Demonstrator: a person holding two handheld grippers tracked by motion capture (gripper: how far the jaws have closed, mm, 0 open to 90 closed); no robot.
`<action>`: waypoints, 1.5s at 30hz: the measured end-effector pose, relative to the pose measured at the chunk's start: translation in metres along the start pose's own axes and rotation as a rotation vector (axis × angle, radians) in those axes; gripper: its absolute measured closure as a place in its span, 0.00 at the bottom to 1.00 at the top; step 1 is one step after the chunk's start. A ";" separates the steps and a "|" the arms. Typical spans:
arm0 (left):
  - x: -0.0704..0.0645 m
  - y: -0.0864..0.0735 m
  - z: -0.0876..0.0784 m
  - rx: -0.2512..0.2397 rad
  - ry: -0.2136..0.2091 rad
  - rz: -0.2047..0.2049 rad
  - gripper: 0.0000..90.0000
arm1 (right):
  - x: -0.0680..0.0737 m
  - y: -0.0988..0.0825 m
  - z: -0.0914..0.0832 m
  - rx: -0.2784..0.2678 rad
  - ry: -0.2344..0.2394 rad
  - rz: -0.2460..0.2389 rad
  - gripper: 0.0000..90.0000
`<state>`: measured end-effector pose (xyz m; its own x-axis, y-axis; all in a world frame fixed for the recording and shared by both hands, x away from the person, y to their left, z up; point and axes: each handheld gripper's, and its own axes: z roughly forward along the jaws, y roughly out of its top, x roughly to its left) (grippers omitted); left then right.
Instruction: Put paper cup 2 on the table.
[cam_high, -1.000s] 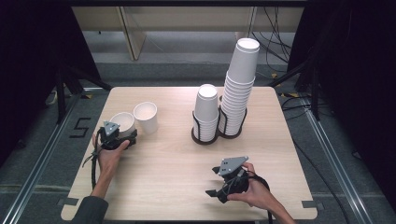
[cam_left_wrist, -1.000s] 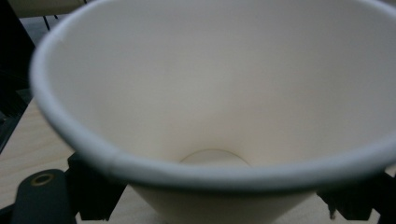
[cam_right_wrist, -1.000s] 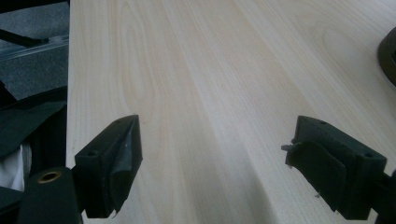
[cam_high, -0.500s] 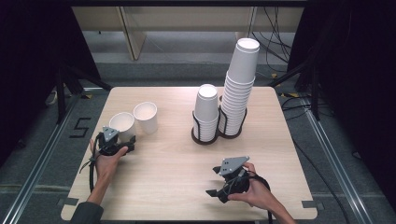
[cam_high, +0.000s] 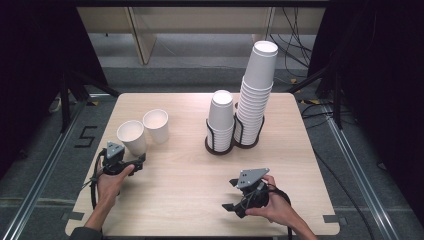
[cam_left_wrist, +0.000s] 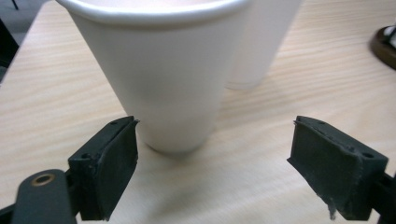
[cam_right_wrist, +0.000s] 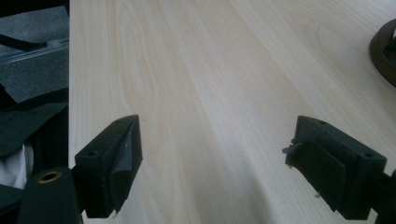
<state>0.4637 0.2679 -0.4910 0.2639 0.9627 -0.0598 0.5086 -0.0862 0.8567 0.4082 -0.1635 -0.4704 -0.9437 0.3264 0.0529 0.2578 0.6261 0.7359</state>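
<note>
The paper cup (cam_left_wrist: 161, 74) nearer you stands upright on the table (cam_high: 190, 175), just left of its twin cup (cam_high: 156, 125) and well left of the cup holder (cam_high: 232, 142). Judge it light, thin-walled and easy to crush or tip; take it gently at mid-wall. Your left gripper (cam_left_wrist: 215, 163) sits just short of it, jaws wide apart, touching nothing. Your right gripper (cam_right_wrist: 215, 163) hangs open over bare wood.
</note>
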 end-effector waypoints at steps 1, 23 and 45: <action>-0.003 -0.001 -0.003 0.008 -0.006 0.000 0.16 | -0.001 0.000 0.000 0.000 -0.004 -0.001 0.19; -0.071 -0.027 -0.044 -0.093 -0.136 0.045 0.16 | 0.003 -0.004 -0.008 -0.029 -0.032 0.004 0.20; -0.132 -0.054 -0.062 -0.084 -0.293 0.123 0.16 | 0.006 -0.013 -0.015 -0.066 -0.054 0.047 0.20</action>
<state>0.3502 0.1616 -0.4975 0.5499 0.8305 -0.0882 0.3926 -0.1639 0.9050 0.3956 -0.1806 -0.4696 -0.9180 0.3931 0.0530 0.2854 0.5618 0.7765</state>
